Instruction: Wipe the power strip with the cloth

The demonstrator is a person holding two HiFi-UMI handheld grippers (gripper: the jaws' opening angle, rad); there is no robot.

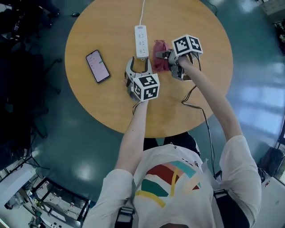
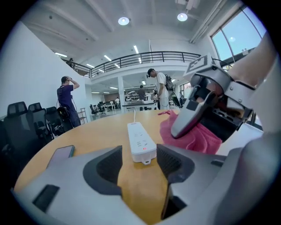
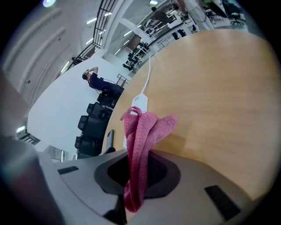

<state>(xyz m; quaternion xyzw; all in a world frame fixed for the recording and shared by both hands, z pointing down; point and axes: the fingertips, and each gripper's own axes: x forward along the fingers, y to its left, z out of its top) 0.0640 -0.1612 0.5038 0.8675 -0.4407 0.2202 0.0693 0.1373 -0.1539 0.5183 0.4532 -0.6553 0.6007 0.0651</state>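
Well, the person leans over a round wooden table (image 1: 111, 102) with a gripper in each hand. The white power strip (image 1: 141, 40) lies flat near the table's middle, and its white cable (image 1: 143, 11) runs off toward the far edge.

The left gripper (image 1: 140, 63) is down low at the strip's near end with its jaws spread wide. In the left gripper view only bare table shows between the dark pads (image 2: 109, 165). The end of the strip (image 2: 140, 140) sits right at the mouth of the jaws, and I can see no contact with either pad.

The right gripper (image 1: 167, 55) is clamped on the pink cloth (image 1: 159, 51), and its own view shows the fabric (image 3: 140, 145) pinched in a narrow fold between the jaws. The loose part bunches out in front. That bunch sits just to the right of the strip; whether it touches the strip, I can't tell.

A phone (image 1: 98, 66) lies face up well to the left of the strip, with its screen lit. Across the hall, a person (image 2: 66, 99) stands beside some black chairs (image 2: 26, 118).
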